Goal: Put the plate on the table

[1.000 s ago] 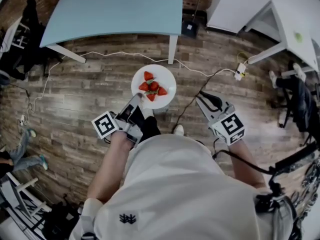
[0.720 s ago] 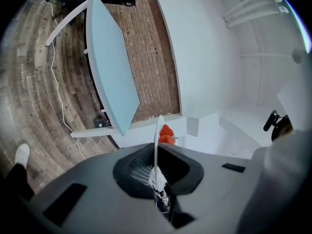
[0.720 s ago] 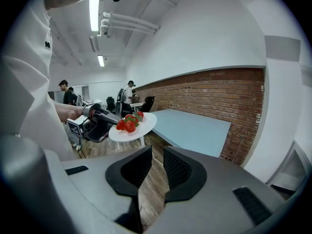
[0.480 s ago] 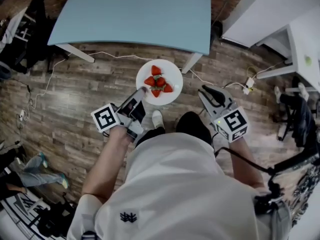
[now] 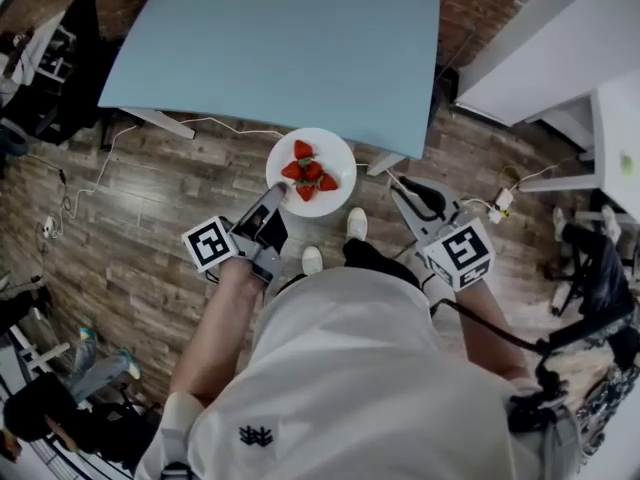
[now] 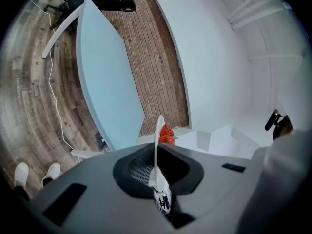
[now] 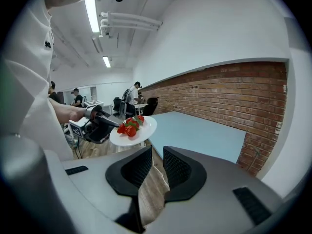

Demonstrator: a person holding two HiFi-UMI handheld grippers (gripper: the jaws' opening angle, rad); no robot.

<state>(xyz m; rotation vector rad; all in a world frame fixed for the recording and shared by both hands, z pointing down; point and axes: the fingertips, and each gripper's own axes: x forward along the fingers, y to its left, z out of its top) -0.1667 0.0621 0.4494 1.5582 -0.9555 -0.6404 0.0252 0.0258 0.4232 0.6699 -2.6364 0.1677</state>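
Observation:
A white plate with several strawberries hangs above the wooden floor, just short of the light blue table's near edge. My left gripper is shut on the plate's near rim. In the left gripper view the plate is edge-on between the jaws of the left gripper, with strawberries past it. My right gripper is to the plate's right, open and holding nothing. The right gripper view shows the plate held level beside the table.
White desks stand at the upper right. A white cable and a plug lie on the floor by the table's leg. The person's shoes are below the plate. Dark chairs stand at the left.
The person has walked towards the blue table, which now fills more of the view. Both grippers came along, and the plate, still gripped, now hangs close to the table's edge.

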